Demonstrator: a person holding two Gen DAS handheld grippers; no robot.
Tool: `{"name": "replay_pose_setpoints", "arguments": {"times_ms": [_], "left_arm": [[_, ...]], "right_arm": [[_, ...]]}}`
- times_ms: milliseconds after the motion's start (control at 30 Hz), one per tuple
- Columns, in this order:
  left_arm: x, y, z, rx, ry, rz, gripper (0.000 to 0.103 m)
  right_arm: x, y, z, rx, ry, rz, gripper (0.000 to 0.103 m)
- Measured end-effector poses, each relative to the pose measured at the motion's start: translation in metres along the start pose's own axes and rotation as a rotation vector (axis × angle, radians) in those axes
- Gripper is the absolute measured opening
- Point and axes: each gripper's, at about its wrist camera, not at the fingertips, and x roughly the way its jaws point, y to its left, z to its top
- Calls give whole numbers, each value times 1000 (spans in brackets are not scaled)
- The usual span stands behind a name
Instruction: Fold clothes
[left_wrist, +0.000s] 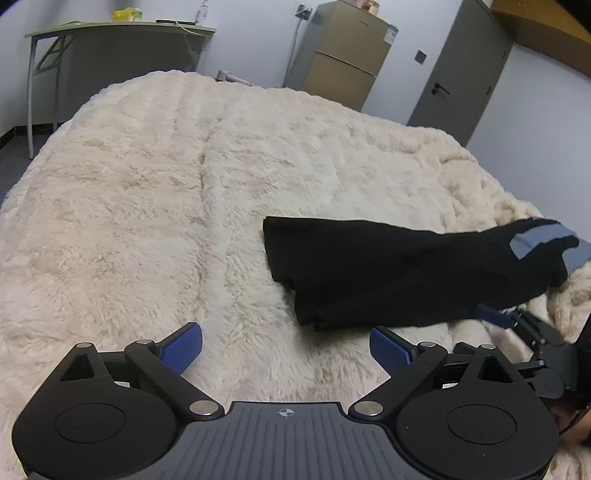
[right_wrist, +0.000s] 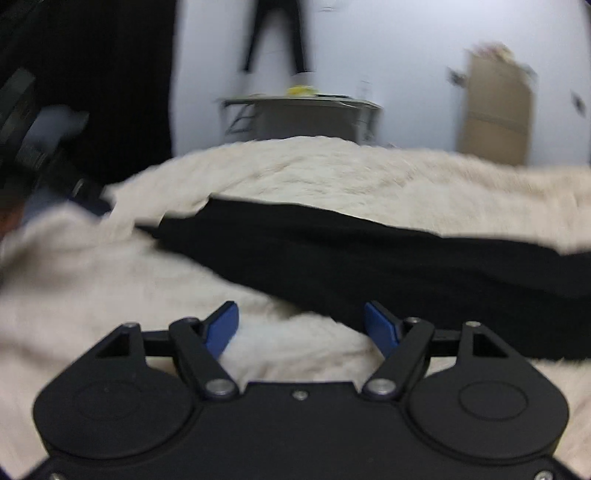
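Black folded garment lies just ahead of right gripper fingers, both grippers' fingers spread, empty.

Your left gripper: matte black plastic, ribbed grey centre plate with a small compass mark, silver pivot screws, blue textured pads. Your right gripper: same black body, round side caps, blue pads.

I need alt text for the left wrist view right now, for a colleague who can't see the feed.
A black garment, partly folded into a long strip with a grey-blue patch at its far end, lies on a cream fluffy blanket to the right of the open, empty left gripper. The right gripper sits at the garment's near right edge. A desk, cabinet and grey door line the back wall.
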Motion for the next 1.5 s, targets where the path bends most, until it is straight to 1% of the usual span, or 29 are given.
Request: {"name": "replay_pose_setpoints", "arguments": {"times_ms": [33,67,167,233,267,300,333,400,467,533,567,667,700,733,767,800,833,933,967,1033,1067,1100,1133,1167,1233,1333,1400,1467,1500], "left_arm": [[0,1,0,-8,3,-15,96],[0,3,0,-20,4,-31,96],[-2,10,0,-75,-4,-75,95],[-2,12,1,-91,-2,-81,93],[-1,13,2,-94,2,-82,89],[3,15,4,-109,17,-90,81],[6,18,5,-132,30,-109,77],[12,22,7,-177,51,-157,65],[24,24,10,-227,85,-215,58],[36,23,13,-259,106,-249,57],[39,23,14,-267,108,-250,57],[63,34,16,-384,127,-273,58],[67,37,16,-405,132,-282,60],[74,42,15,-438,141,-297,62],[78,44,15,-453,152,-311,72],[86,46,15,-469,171,-344,81],[91,48,16,-471,176,-374,83],[100,50,16,-461,188,-403,84],[101,50,16,-458,191,-410,87],[99,49,16,-443,182,-427,94],[99,47,15,-431,177,-435,102],[98,42,14,-397,169,-440,103],[96,35,12,-346,158,-426,103],[95,30,11,-318,151,-410,103],[90,14,6,-204,117,-357,103],[89,0,3,-93,110,-304,103],[90,-6,3,-32,121,-287,103],[91,-3,2,-37,127,-303,103],[92,4,2,-82,121,-329,102]], "right_arm": [[1,6,-7,-55,-5,-5,80],[4,11,-15,-113,-10,-12,80],[-5,34,-32,-190,-29,-53,82],[-7,42,-33,-210,-35,-69,83],[-9,44,-33,-212,-38,-70,83],[-11,45,-33,-213,-41,-71,83],[-11,47,-34,-216,-45,-73,84],[-15,53,-37,-235,-59,-87,85],[-11,57,-38,-259,-70,-103,85],[-11,57,-36,-269,-74,-110,85],[-13,56,-37,-270,-74,-110,85],[-13,56,-36,-268,-74,-109,85],[-15,56,-35,-268,-74,-109,85],[-15,56,-35,-267,-74,-109,85],[-16,56,-35,-267,-74,-109,85],[-17,55,-35,-266,-74,-108,85],[-16,56,-35,-268,-71,-109,85],[-16,56,-34,-271,-63,-109,85],[-15,56,-34,-272,-62,-109,85],[-15,56,-34,-274,-60,-110,85],[-15,56,-35,-275,-60,-111,85],[-16,56,-35,-276,-60,-111,85],[-16,55,-35,-278,-60,-112,85],[-16,55,-35,-279,-60,-113,85],[-16,54,-36,-280,-60,-113,85],[-17,55,-37,-283,-60,-115,85],[-18,55,-38,-286,-60,-117,85],[-18,55,-38,-289,-58,-119,85],[-19,55,-38,-291,-58,-119,85]]}}
